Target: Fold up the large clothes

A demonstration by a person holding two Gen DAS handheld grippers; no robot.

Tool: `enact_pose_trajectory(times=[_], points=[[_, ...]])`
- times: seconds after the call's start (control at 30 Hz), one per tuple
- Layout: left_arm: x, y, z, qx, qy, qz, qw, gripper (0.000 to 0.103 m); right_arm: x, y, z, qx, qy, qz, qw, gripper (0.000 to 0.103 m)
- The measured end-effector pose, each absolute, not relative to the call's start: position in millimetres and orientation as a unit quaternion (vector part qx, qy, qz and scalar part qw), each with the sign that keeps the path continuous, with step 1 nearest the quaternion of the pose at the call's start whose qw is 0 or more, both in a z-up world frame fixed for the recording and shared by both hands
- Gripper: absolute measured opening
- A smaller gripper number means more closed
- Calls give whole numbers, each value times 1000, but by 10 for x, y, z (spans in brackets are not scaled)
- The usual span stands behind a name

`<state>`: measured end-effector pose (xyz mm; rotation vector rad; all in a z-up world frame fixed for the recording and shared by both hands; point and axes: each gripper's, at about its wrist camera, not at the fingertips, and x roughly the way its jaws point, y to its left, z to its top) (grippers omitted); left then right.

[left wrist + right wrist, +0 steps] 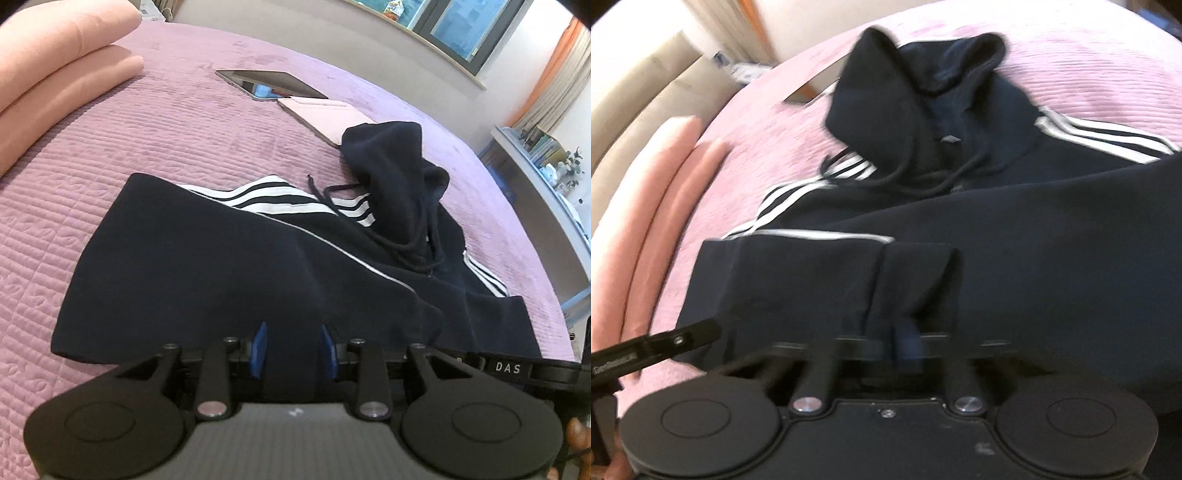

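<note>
A dark navy hoodie (207,258) with white sleeve stripes lies on a pink quilted bed (122,147), hood and drawstrings toward the far side. My left gripper (293,349) sits at the hoodie's near hem, its blue pads a little apart with dark fabric between them. In the right wrist view the same hoodie (1015,229) fills the middle, partly folded over itself. My right gripper (907,345) is shut on a bunched fold of the hoodie's near edge. The left gripper's finger shows at the lower left of the right wrist view (657,341).
A dark tablet (269,83) and a pink case (325,116) lie on the bed beyond the hood. Folded peach bedding (55,74) lies at the left. A shelf with books and small items (546,158) stands past the bed's right edge.
</note>
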<state>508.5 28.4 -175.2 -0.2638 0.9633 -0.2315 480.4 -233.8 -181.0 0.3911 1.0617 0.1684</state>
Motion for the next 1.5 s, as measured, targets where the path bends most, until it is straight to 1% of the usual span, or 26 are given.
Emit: enact_pose_trajectory(times=[0.17,0.23,0.3,0.37,0.43,0.47,0.5,0.53,0.57,0.63,0.73,0.83,0.87,0.9,0.93,0.97,1.03,1.13,1.23,1.33,1.4,1.43,1.5], points=[[5057,282,-1672,-114,440,-95,885,35,4711,-2208,-1395,110,439,70,889,3],[5071,280,-1607,-114,434,-97,888,35,4641,-2307,-1158,82,406,49,909,2],[5105,254,-1557,-112,428,-101,891,35,4585,-2490,-981,78,386,32,919,2],[5133,208,-1552,-108,427,-101,892,35,4567,-2652,-926,83,393,21,916,2],[5141,156,-1582,-109,431,-103,890,35,4585,-2775,-1044,119,428,45,895,2],[5146,122,-1598,-110,434,-104,888,35,4591,-2781,-1140,124,444,49,886,4],[5144,101,-1614,-112,437,-107,886,35,4592,-2775,-1234,123,460,50,878,8],[5137,66,-1635,-110,440,-110,885,35,4597,-2772,-1342,124,474,47,871,22],[5130,28,-1655,-105,443,-113,883,35,4597,-2784,-1428,129,484,42,865,44],[5117,-34,-1699,-89,449,-115,881,35,4577,-2813,-1584,143,492,35,858,62],[5092,-80,-1755,-71,454,-116,881,35,4590,-2848,-1693,166,499,37,850,67],[5088,-74,-1789,-78,460,-112,877,35,4650,-2873,-1780,200,502,49,840,67],[5094,-70,-1786,-81,460,-110,878,35,4662,-2847,-1820,210,503,55,837,60],[5096,-73,-1782,-82,459,-108,878,35,4681,-2807,-1858,215,509,61,831,47],[5099,-78,-1776,-83,458,-106,879,35,4693,-2746,-1871,215,515,69,827,7],[5105,-83,-1767,-82,458,-104,879,35,4707,-2682,-1877,208,517,70,828,4],[5114,-94,-1730,-76,452,-100,883,35,4675,-2584,-1777,179,499,69,845,4],[5134,-82,-1643,-68,437,-91,892,35,4598,-2660,-1435,146,456,44,877,3],[5186,-86,-1563,-71,425,-91,898,35,4459,-3025,-1011,135,412,-12,901,1],[5251,-151,-1540,-70,420,-97,900,35,4252,-3377,-691,65,372,-112,919,1],[5302,-210,-1599,-70,427,-102,896,36,4172,-3580,-677,55,380,-145,912,2],[5330,-245,-1653,-66,433,-101,893,36,4178,-3671,-763,65,405,-141,901,3],[5406,-332,-1813,-47,457,-85,884,35,4219,-3762,-1066,62,461,-157,871,13]])
